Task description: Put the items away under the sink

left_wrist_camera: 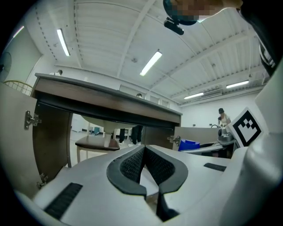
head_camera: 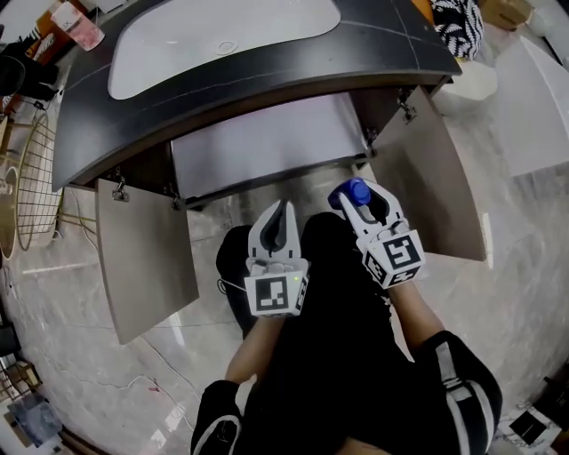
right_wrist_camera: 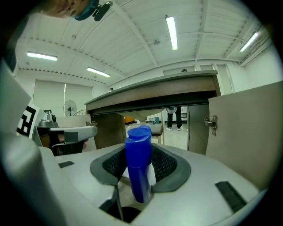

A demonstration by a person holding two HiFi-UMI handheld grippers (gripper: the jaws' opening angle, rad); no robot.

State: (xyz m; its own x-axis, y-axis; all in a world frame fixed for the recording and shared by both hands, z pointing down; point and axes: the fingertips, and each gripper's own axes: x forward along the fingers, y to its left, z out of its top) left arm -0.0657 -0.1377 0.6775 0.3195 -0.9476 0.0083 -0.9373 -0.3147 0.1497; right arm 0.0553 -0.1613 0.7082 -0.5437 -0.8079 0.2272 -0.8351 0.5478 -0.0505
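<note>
My right gripper (head_camera: 362, 203) is shut on a blue bottle (right_wrist_camera: 139, 161), whose cap (head_camera: 355, 190) pokes out between the jaws in the head view. It hovers just before the open cabinet (head_camera: 267, 147) under the sink (head_camera: 222, 40). My left gripper (head_camera: 280, 224) hangs beside it, shut with nothing between its jaws; its dark pads (left_wrist_camera: 132, 165) meet at the tips. In the left gripper view the blue bottle (left_wrist_camera: 189, 144) shows at the right. Both cabinet doors stand open, the left door (head_camera: 142, 258) and the right door (head_camera: 449, 173).
A dark countertop (head_camera: 267, 75) overhangs the cabinet. A gold wire basket (head_camera: 36, 182) stands at the left. A white box (head_camera: 538, 107) and a patterned bag (head_camera: 458, 22) lie at the right. The person's dark legs fill the floor below the grippers.
</note>
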